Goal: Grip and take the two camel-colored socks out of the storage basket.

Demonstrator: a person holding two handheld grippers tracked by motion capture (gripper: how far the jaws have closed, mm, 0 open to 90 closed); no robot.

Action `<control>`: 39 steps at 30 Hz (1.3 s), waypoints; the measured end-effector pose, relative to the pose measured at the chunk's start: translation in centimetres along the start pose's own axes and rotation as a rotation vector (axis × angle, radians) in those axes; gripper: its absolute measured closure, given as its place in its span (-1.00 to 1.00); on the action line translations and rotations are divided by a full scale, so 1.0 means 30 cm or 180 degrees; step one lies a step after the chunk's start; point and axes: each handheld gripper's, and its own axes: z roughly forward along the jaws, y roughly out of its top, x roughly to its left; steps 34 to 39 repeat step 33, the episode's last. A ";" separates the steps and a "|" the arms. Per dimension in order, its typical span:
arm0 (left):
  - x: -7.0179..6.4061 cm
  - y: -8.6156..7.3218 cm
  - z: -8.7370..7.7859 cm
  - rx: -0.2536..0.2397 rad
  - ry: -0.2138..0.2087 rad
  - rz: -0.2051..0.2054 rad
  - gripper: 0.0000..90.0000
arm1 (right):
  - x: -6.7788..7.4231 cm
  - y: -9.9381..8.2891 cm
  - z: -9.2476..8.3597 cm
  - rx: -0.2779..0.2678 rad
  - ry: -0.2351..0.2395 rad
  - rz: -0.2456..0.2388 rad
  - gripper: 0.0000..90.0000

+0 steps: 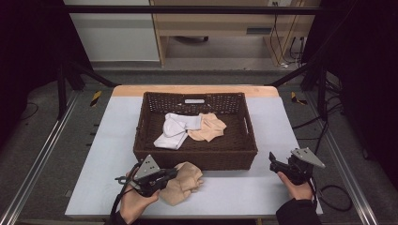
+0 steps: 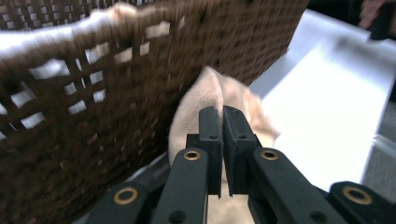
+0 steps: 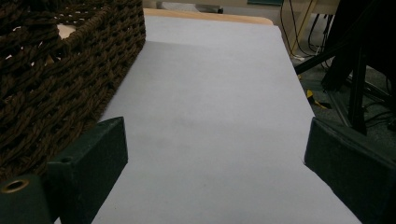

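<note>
Left claw [image 2: 222, 116] pinches beige cloth [image 2: 219, 93] — tabletop.

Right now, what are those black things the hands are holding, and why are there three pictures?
They are tongs that a person squeezes, one pair in each hand. One camera looks down from above; a small camera rides on each pair. On the table stands a brown woven basket with a white cloth and a beige cloth inside. The left tongs are shut on another beige cloth in front of the basket. The right tongs are open, holding nothing.
</note>
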 end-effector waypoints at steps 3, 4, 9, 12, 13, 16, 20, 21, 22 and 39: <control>0.013 -0.020 0.019 0.0078 0.0071 0.0019 0.80 | 0.001 0.000 0.001 0.0005 -0.0001 -0.0012 -0.86; 0.016 -0.024 0.020 0.0077 0.0097 0.0020 0.75 | 0.000 -0.001 0.001 0.0007 -0.0005 -0.0011 -0.86; 0.033 -0.041 0.002 0.0002 0.0266 -0.0004 0.28 | 0.001 -0.001 -0.002 0.0004 -0.0010 -0.0002 -0.86; 0.046 -0.053 -0.017 -0.0040 0.0344 -0.0025 0.09 | 0.000 -0.001 -0.004 0.0003 -0.0006 0.0004 -0.86; 0.055 -0.062 -0.030 -0.0061 0.0386 -0.0060 0.03 | -0.001 0.000 -0.004 -0.0003 -0.0005 0.0020 -0.86; 0.085 -0.092 -0.070 -0.0113 0.0495 -0.0152 -0.10 | -0.001 0.000 -0.006 -0.0011 -0.0006 0.0031 -0.86; 0.115 -0.119 -0.101 -0.0097 0.0615 -0.0215 -0.17 | -0.002 0.000 -0.006 -0.0014 -0.0007 0.0025 -0.86; 0.133 -0.134 -0.118 -0.0085 0.0678 -0.0254 -0.20 | -0.002 0.000 -0.007 -0.0015 -0.0010 0.0031 -0.86; 0.143 -0.142 -0.127 -0.0085 0.0723 -0.0282 -0.22 | -0.002 0.000 -0.007 -0.0013 -0.0010 0.0037 -0.86; 0.246 -0.180 -0.184 -0.0154 0.1090 -0.0377 -0.37 | -0.006 0.001 -0.008 -0.0030 -0.0020 0.0038 -0.87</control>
